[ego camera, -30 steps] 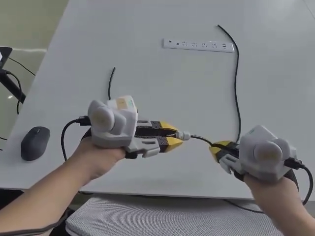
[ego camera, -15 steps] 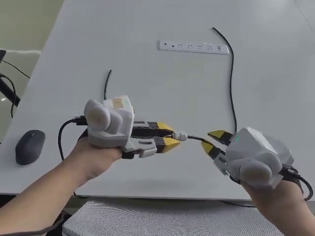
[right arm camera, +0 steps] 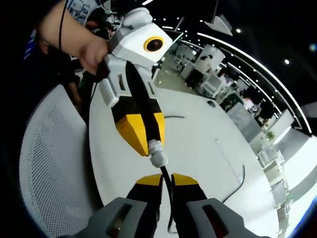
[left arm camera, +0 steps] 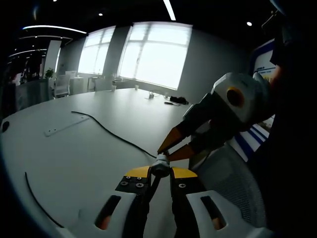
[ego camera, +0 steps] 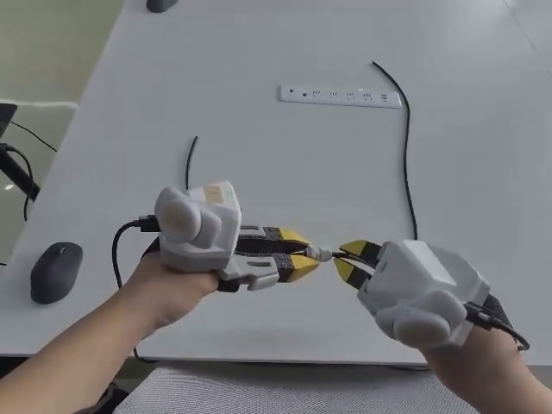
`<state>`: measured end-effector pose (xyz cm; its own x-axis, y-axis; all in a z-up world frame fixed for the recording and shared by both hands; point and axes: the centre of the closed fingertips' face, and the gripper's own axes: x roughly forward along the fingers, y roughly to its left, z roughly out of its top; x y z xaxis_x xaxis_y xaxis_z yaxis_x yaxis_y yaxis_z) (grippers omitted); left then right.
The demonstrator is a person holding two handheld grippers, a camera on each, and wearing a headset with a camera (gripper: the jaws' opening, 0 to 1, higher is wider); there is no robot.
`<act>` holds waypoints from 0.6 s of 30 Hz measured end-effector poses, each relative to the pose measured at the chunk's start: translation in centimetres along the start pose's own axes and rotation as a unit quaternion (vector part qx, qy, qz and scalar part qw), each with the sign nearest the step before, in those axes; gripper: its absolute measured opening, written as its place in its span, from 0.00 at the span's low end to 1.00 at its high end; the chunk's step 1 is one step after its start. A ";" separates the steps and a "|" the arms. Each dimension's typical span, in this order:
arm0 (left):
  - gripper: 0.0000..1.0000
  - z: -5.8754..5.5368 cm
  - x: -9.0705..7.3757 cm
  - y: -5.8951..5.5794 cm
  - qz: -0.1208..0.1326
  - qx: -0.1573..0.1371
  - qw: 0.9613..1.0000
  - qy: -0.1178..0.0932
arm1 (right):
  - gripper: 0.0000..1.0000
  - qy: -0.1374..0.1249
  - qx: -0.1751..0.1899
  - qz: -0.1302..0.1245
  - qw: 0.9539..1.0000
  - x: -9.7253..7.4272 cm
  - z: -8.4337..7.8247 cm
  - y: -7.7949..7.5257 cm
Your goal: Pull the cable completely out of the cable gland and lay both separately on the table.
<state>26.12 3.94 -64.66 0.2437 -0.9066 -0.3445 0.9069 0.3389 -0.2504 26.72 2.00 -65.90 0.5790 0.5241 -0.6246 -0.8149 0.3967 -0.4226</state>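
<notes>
Your right gripper (ego camera: 343,260) has closed in on the cable gland (ego camera: 322,254) | jaws straddle the cable (right arm camera: 168,184), clamping unclear | left gripper (ego camera: 310,250) pinches the cable gland

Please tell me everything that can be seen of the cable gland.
The cable gland is a small, pale grey, round piece with a ribbed body, plastic by its look. It is held in the air above the table, clamped between the yellow tips of the left gripper, with one end sticking out. The black cable goes into that end and runs on between the jaws of the right gripper.
</notes>
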 end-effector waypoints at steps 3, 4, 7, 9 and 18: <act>0.15 -0.1 0.0 -0.1 0.000 0.001 1.000 0.003 | 0.01 0.004 -0.022 0.002 1.000 0.0 0.0 0.4; 0.15 -0.2 0.0 -0.1 0.000 0.001 1.000 0.004 | 0.01 0.004 -0.028 0.003 1.000 0.0 0.0 0.5; 0.15 -0.4 -0.1 -0.4 -0.001 0.002 1.000 0.008 | 0.01 0.004 -0.029 0.007 1.000 0.1 -0.1 0.7; 0.15 -0.5 -0.1 -0.5 -0.003 -0.003 1.000 0.009 | 0.00 0.002 -0.019 0.008 1.000 0.0 -0.1 0.8; 0.15 -0.4 0.4 -0.9 -0.002 0.001 1.000 0.008 | 0.00 -0.006 0.008 0.008 1.000 -0.4 -0.7 0.6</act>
<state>25.24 3.34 -64.89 0.2346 -0.9036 -0.3584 0.9085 0.3349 -0.2498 25.99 1.50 -66.36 0.5670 0.5394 -0.6225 -0.8231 0.4013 -0.4019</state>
